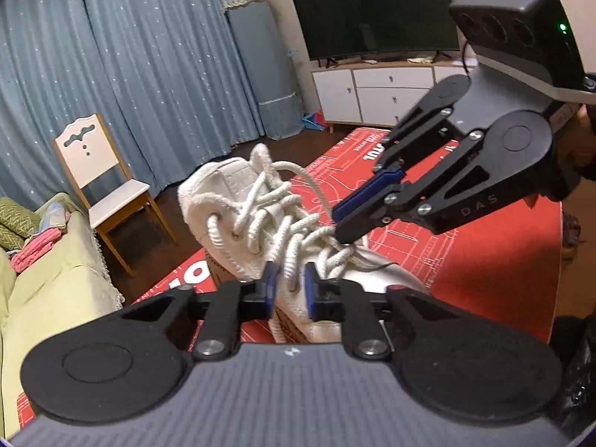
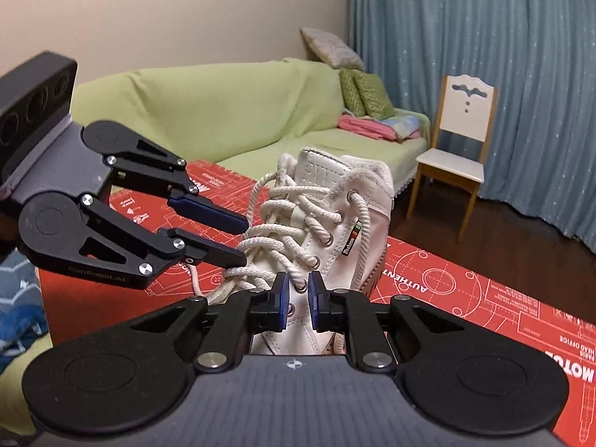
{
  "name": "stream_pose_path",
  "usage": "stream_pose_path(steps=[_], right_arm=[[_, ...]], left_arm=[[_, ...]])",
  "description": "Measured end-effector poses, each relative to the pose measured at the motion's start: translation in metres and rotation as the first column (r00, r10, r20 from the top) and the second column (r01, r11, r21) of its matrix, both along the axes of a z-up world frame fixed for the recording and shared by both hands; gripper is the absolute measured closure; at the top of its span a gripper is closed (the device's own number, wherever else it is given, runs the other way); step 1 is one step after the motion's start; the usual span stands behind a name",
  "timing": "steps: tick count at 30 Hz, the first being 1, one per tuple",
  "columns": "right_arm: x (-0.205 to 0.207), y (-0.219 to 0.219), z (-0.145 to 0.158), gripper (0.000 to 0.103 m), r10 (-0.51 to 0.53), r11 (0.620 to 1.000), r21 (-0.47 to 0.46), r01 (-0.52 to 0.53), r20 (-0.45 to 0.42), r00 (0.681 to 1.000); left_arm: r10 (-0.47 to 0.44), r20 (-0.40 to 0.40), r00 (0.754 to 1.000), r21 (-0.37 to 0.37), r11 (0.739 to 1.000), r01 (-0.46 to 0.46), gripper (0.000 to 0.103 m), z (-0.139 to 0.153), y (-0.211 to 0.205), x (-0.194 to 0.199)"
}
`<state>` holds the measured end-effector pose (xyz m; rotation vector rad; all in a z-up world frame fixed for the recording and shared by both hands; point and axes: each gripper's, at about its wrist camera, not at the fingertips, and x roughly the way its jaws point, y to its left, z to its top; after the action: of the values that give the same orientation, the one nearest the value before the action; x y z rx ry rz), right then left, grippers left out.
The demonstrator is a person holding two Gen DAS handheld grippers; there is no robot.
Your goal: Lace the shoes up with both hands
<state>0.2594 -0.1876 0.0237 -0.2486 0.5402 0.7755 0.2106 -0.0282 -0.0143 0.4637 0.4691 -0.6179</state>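
Note:
A white high-top shoe point(image 1: 223, 201) with thick white rope laces point(image 1: 268, 219) stands on a red mat point(image 1: 484, 260); it also shows in the right wrist view point(image 2: 335, 201). My left gripper point(image 1: 290, 287) is open, its jaws a short way apart on either side of a lace strand low on the shoe. My right gripper point(image 1: 339, 225) reaches in from the right with its tips at the laces, jaws slightly apart. In the right wrist view the right gripper point(image 2: 298, 296) is open around a lace by an eyelet, and the left gripper point(image 2: 242, 240) is open at the lacing's left side.
A white wooden chair point(image 1: 100, 182) and a green sofa point(image 1: 48, 283) stand left of the mat. Blue curtains point(image 1: 149, 56) hang behind. A TV point(image 1: 372, 11) sits on a white cabinet point(image 1: 372, 93) at the back right.

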Motion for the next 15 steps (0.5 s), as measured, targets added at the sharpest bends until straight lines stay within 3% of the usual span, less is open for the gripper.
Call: stream_pose_path(steps=[4, 8, 15], right_arm=[[-0.001, 0.004, 0.0, 0.088, 0.031, 0.999, -0.02, -0.031, 0.016, 0.999], [-0.003, 0.01, 0.0, 0.088, 0.069, 0.997, -0.049, -0.067, 0.039, 0.997], [-0.001, 0.027, -0.003, 0.086, 0.101, 0.986, -0.144, -0.086, 0.104, 0.989]], left_arm=[[-0.009, -0.008, 1.0, 0.004, 1.0, 0.009, 0.103, 0.0, -0.002, 0.002], [0.002, -0.005, 1.0, -0.046, 0.999, -0.002, 0.103, 0.004, 0.005, 0.004], [-0.01, 0.008, 1.0, -0.045, 0.999, 0.01, 0.103, 0.003, 0.004, 0.004]])
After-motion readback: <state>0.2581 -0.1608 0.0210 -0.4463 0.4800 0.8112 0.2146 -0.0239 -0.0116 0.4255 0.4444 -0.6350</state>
